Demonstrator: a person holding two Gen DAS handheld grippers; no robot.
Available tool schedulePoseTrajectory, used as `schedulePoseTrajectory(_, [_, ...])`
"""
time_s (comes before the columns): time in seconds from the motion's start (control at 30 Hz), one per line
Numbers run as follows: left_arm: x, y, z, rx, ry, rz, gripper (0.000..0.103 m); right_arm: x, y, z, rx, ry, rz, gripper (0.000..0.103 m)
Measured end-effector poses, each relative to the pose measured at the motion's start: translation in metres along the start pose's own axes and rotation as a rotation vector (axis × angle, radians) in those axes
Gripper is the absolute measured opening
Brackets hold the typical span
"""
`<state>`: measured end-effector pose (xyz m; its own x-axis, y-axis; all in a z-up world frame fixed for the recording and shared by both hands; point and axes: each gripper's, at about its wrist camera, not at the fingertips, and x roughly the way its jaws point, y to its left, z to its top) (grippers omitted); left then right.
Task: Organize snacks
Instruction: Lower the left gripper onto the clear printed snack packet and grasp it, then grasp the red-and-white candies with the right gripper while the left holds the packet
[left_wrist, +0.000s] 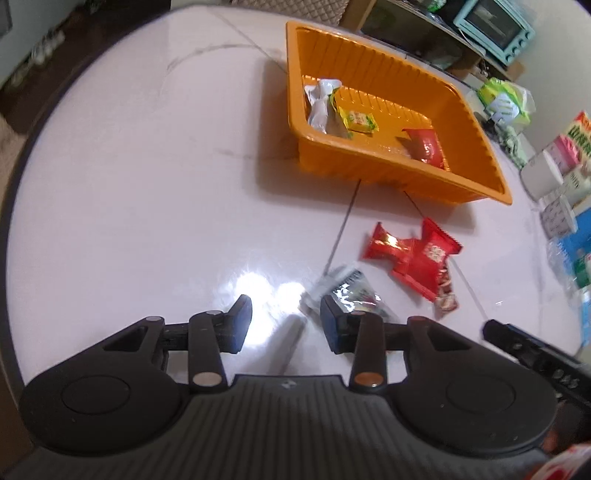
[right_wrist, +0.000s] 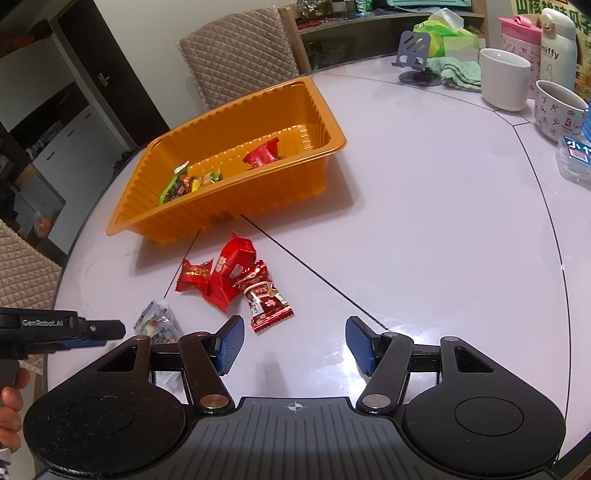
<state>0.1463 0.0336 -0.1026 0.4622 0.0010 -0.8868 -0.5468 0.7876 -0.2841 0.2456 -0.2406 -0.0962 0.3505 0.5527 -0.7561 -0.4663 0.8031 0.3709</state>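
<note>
Even indoor light falls from overhead and is bright. The glossy white surface (left_wrist: 147, 184) throws a blown-out glare patch just ahead of the left hand-held gripper (left_wrist: 286, 321), and a softer sheen shows in the right wrist view. The orange tray (left_wrist: 480, 155) casts a soft shadow. Fisheye distortion bends the edges; the silver packet (left_wrist: 351, 291) is motion-blurred.

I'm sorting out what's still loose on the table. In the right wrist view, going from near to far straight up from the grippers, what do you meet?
Silver snack packet → dark red and white candy → pile of red wrapped snacks → orange tray with snacks inside → quilted chair back.
</note>
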Motion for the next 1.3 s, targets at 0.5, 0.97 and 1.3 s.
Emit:
schedulePoseTrajectory(0.5, [0.028, -0.061, -0.008, 0.105, 0.007, 0.063, 0.080, -0.002, 0.003, -0.005, 0.004, 0.004, -0.006, 0.061])
schedulePoseTrajectory(0.97, [0.021, -0.038, -0.012, 0.260, -0.048, 0.099, 0.038, 0.001, 0.009, -0.002, -0.027, 0.003, 0.009, 0.061])
schedulePoseTrajectory(1.3, [0.008, 0.010, -0.001, 0.237, -0.079, 0.118, 0.038, 0.021, 0.025, 0.002, -0.194, -0.021, 0.001, 0.061])
